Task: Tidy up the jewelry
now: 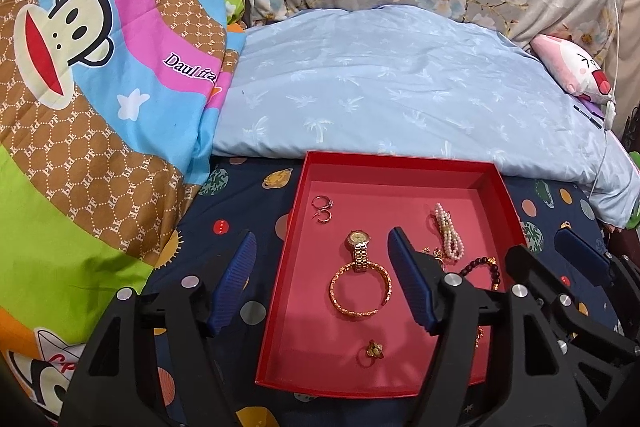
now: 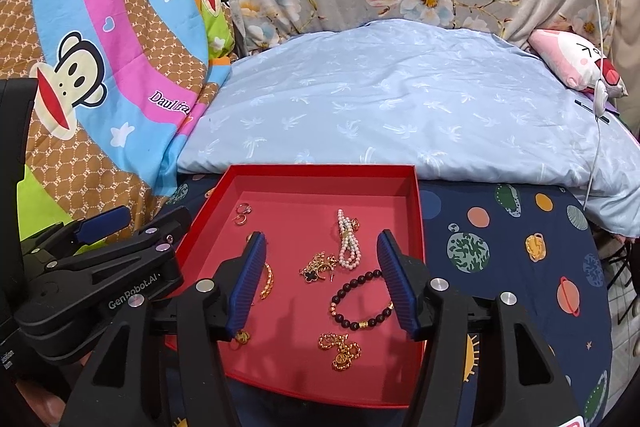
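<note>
Both my grippers, left [image 1: 320, 283] and right [image 2: 322, 283], hover over the red tray [image 2: 416, 211], jaws wide, empty. Judging I'm picking next: right drops onto the dark bead bracelet [image 2: 360, 301].

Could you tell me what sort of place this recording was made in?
Most likely a bedroom, working on a bed: a pale blue pillow, a cartoon monkey quilt and a planet-print sheet surround the red tray of jewelry.

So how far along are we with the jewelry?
Every visible piece lies inside the red tray: watch, gold bangle, pearl strand, dark bead bracelet. Left gripper and right gripper are open, holding nothing. Nothing visible remains on the bedsheet; possibly only tidying remains.
</note>
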Demonstrator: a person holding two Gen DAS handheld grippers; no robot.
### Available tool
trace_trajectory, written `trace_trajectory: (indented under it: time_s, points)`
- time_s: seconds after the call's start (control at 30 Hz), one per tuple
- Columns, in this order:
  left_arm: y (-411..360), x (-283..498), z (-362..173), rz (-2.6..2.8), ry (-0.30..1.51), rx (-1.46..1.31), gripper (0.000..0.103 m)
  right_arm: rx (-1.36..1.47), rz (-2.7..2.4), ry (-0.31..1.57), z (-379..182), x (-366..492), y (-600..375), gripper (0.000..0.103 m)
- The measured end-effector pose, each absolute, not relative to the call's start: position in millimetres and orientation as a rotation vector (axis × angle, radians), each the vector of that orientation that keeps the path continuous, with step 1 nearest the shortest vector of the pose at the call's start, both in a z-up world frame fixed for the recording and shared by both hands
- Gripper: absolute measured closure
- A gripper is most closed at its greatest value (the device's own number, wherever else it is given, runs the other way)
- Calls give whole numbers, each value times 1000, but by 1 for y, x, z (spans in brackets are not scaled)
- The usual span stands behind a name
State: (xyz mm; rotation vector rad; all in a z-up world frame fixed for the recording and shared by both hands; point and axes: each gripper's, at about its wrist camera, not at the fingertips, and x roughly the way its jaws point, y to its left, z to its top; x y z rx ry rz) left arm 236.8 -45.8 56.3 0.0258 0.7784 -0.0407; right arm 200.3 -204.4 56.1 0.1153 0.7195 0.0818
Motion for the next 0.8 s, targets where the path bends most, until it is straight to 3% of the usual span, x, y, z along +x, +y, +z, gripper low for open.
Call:
trace_trajectory:
  time_s: [0.8]
  points:
    - [-46,203,68,-18,759,34,28,130,43,706,65,165,-206,41]
